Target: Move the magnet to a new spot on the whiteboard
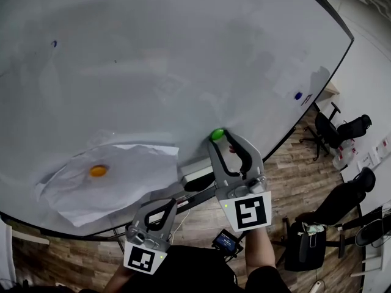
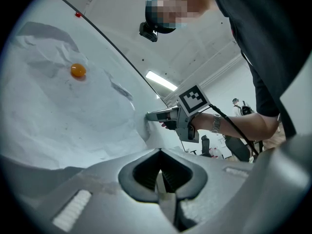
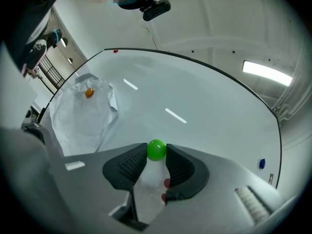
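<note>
A green round magnet [image 1: 217, 134] [image 3: 156, 149] sits against the whiteboard [image 1: 183, 60] near its lower edge. My right gripper [image 1: 219, 137] [image 3: 156, 153] is shut on it, with a pad touching each side. The left gripper view shows that gripper [image 2: 149, 116] from the side, its tips at the board. My left gripper [image 1: 166, 206] [image 2: 160, 177] hangs lower and away from the board, jaws shut with nothing between them. An orange magnet [image 1: 98, 171] [image 2: 78, 71] [image 3: 89, 93] pins a crumpled white paper sheet [image 1: 116, 185] to the board at the left.
A blue magnet [image 1: 298, 95] [image 3: 262, 164] sits at the board's right side and a small blue one [image 1: 54, 43] at the far left. A red magnet [image 3: 115, 51] is at the top edge. Black office chairs [image 1: 342, 130] stand on the wooden floor to the right.
</note>
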`<state>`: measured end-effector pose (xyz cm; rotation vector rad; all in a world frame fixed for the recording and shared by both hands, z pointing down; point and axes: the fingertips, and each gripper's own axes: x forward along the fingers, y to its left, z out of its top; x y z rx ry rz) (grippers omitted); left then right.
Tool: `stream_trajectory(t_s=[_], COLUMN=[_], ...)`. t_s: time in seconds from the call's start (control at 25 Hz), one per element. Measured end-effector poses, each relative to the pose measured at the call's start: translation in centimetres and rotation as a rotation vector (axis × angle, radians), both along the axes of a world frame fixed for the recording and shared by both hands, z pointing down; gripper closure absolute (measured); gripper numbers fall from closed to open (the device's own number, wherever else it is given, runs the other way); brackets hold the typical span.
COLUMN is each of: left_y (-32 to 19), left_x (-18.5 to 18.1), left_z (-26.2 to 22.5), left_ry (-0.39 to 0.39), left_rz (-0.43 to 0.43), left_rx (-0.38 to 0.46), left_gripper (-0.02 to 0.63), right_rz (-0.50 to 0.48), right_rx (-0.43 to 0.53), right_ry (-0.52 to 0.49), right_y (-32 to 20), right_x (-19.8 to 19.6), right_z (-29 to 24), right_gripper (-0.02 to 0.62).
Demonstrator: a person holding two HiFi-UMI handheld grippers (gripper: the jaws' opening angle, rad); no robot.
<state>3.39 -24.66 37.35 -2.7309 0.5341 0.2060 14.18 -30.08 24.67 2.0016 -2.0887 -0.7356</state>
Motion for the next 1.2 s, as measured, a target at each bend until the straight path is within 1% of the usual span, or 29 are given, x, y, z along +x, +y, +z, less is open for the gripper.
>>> stream_trajectory(t_s=[0.6, 1.2], left_y=[2.9, 7.2], left_x=[1.8, 4.5], left_z=[-0.5, -1.2], left_ry=[-0.004, 0.007], left_rz=[-0.038, -0.11], left_rx=[0.016, 0.016], left_gripper=[0.606, 0.606], right_rz=[-0.051, -0.104], right_rx=[-0.002, 0.009], right_ry=[-0.006, -0.003], right_y=[3.4, 8.9], right_x=[1.3, 3.8], right_z=[-0.1, -0.8], right_gripper=[0.469, 0.468])
